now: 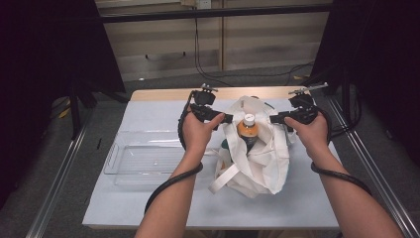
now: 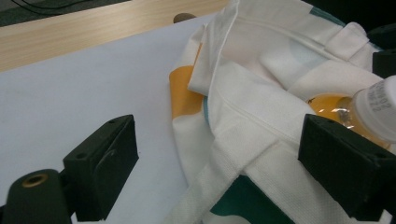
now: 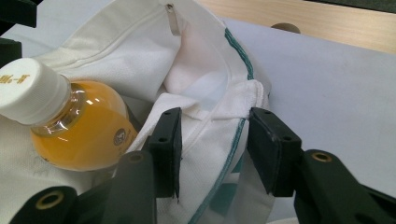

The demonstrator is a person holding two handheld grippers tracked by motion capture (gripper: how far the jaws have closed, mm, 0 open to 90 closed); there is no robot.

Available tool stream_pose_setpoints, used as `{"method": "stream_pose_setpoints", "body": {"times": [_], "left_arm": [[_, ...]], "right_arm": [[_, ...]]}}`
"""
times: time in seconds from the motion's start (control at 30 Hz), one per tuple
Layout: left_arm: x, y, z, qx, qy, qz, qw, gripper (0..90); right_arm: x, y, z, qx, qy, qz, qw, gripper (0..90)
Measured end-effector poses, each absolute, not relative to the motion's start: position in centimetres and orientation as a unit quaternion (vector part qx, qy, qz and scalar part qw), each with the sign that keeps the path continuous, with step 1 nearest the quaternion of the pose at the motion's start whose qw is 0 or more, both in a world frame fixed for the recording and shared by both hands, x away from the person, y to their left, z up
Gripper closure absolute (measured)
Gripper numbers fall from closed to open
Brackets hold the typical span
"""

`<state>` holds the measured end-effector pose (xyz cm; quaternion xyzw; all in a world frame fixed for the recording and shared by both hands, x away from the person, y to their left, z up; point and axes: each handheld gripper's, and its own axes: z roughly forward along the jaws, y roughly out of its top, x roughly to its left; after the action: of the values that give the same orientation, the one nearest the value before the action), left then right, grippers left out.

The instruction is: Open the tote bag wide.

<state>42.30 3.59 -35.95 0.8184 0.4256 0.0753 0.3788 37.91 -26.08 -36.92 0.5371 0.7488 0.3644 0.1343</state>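
The orange drink bottle (image 1: 247,130) stands cap-up in the white tote bag (image 1: 257,163), between the left hand-held gripper (image 1: 229,118) and right hand-held gripper (image 1: 272,119), both wide open, straddling the bag's rim.

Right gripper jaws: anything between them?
Yes. In the right gripper view the right gripper stands open astride the white bag's teal-piped rim. The orange bottle sits outside its jaws, in the bag.
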Motion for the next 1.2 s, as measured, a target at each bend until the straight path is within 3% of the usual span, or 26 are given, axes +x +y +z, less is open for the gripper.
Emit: {"method": "stream_pose_setpoints", "body": {"times": [0.47,0.73,0.87,1.07,1.17,1.2], "left_arm": [[42.1,3.1,-35.5,0.810,0.433,0.078,0.386,5.2],[42.4,3.0,-36.5,0.798,0.463,0.038,0.385,2.6],[42.4,3.1,-37.1,0.812,0.451,0.030,0.369,5.8],[42.6,3.3,-38.4,0.820,0.449,-0.003,0.354,18.3],[42.5,2.9,-38.7,0.823,0.442,-0.011,0.356,29.6],[42.5,2.8,-38.8,0.827,0.441,-0.015,0.349,33.9]], "right_arm": [[37.7,-25.9,-37.1,0.540,0.745,0.366,0.141,56.7],[37.6,-26.0,-37.4,0.545,0.743,0.361,0.142,57.4],[37.6,-26.0,-37.6,0.548,0.742,0.360,0.140,59.6],[37.7,-26.4,-38.2,0.557,0.737,0.364,0.120,68.3],[37.7,-26.5,-38.5,0.561,0.732,0.371,0.110,74.0],[37.6,-26.6,-38.6,0.561,0.733,0.369,0.109,79.9]]}}
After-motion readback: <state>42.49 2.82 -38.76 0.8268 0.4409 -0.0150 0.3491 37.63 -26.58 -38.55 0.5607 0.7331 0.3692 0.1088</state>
